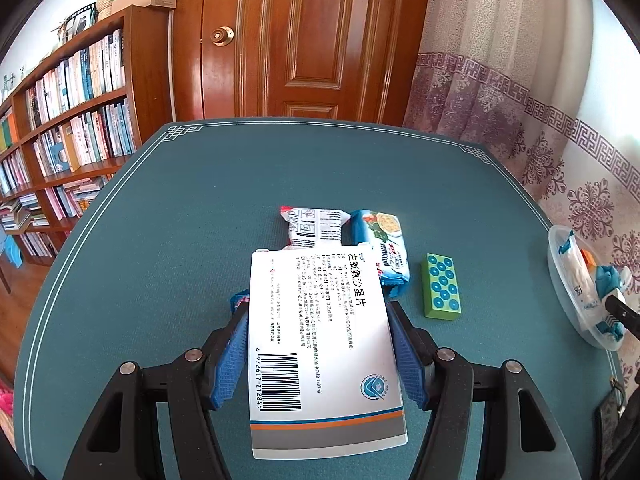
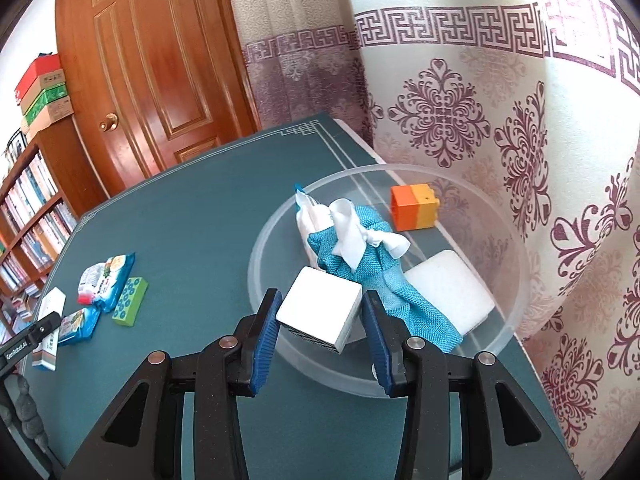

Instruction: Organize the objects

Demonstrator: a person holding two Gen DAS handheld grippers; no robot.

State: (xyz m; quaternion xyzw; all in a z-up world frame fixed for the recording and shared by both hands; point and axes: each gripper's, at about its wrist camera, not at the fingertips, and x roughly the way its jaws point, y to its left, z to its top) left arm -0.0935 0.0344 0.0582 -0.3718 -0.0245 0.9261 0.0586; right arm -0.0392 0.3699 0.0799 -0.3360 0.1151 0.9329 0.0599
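The left gripper (image 1: 318,320) has its blue pads (image 1: 234,354) pressed on the long edges of a white box (image 1: 320,344), held flat with its barcode and printed text facing up, above the bench (image 1: 180,220). Under the box's left edge the corner of a blue packet (image 1: 239,300) peeks out. Just past the box lie a white-and-grey packet (image 1: 314,226) and, touching it on the right, a blue noodle packet (image 1: 384,252) that the box partly covers. Near that packet's right side a green block (image 1: 441,286) with blue rings lies flat on the bench, apart from it. At the right edge of the bench stands a clear bowl (image 1: 560,280).

The right gripper (image 2: 320,314) has its jaws closed partway on a white cube (image 2: 320,312), tilted, with dark slots on its lower face, held over the near rim of the bowl (image 2: 260,248). In the bowl lie a teal cloth (image 2: 360,268) with a white rag (image 2: 352,232) knotted on top, a white pad (image 2: 448,292) on the right and a tissue pack (image 2: 310,210) behind the cloth. An orange block (image 2: 414,206) shows at the far side; whether it is inside or behind the bowl I cannot tell. Beyond the bench are a wooden door (image 1: 312,36), a bookshelf (image 1: 72,120) and a patterned curtain (image 2: 500,120).
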